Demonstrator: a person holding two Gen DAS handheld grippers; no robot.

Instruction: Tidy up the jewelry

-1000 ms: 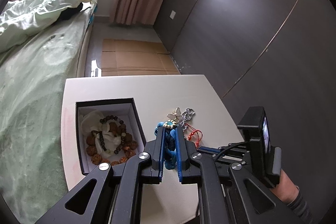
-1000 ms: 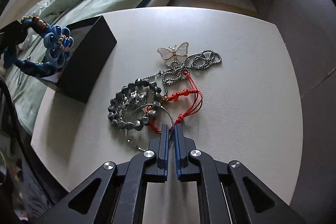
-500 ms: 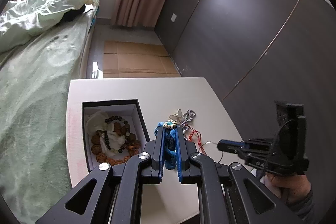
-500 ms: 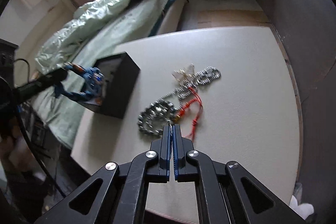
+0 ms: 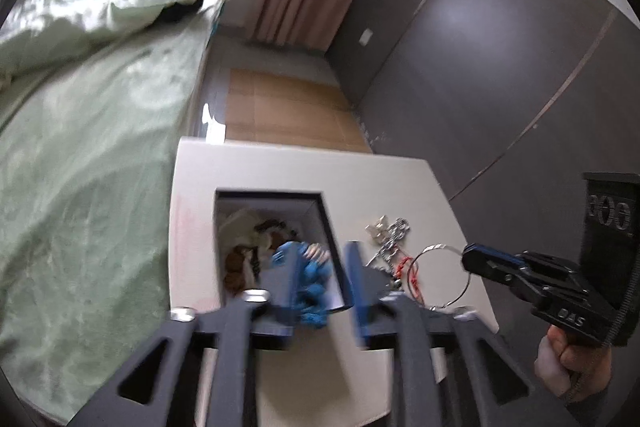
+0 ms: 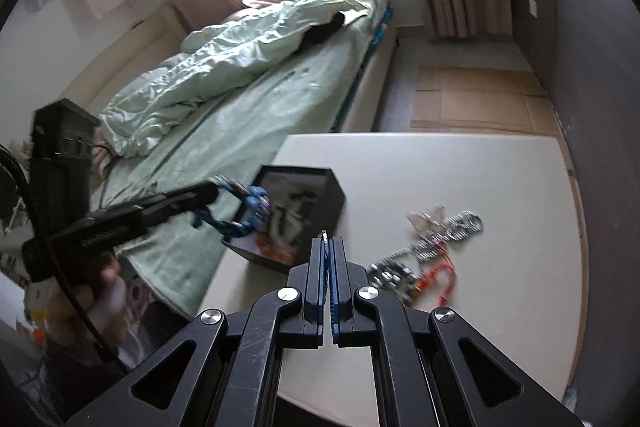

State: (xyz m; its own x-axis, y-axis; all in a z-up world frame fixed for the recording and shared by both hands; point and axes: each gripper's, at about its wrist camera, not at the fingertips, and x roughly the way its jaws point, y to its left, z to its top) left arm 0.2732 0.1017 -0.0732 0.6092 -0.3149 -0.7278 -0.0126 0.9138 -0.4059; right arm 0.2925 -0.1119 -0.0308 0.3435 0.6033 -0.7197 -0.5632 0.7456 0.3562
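Silver bangle (image 5: 439, 275) seen only from left wrist

One black jewelry box (image 5: 326, 227) stands open just ahead of the left gripper (image 5: 320, 279), with one blue beaded bracelet (image 5: 310, 277) between that gripper's fingers and a cluster of brown bead bracelets (image 5: 236, 265), too blurred to count, inside. One silver bangle (image 5: 438, 277) hangs from the right gripper (image 6: 329, 241). Beyond it lie one butterfly pendant (image 6: 426, 217), one silver chain (image 6: 460, 225) and one red cord bracelet (image 6: 440, 273).

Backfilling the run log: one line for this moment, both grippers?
left gripper: jaws just opening, blue flower bracelet between them above black box | right gripper: shut on thin silver bangle, lifted off table
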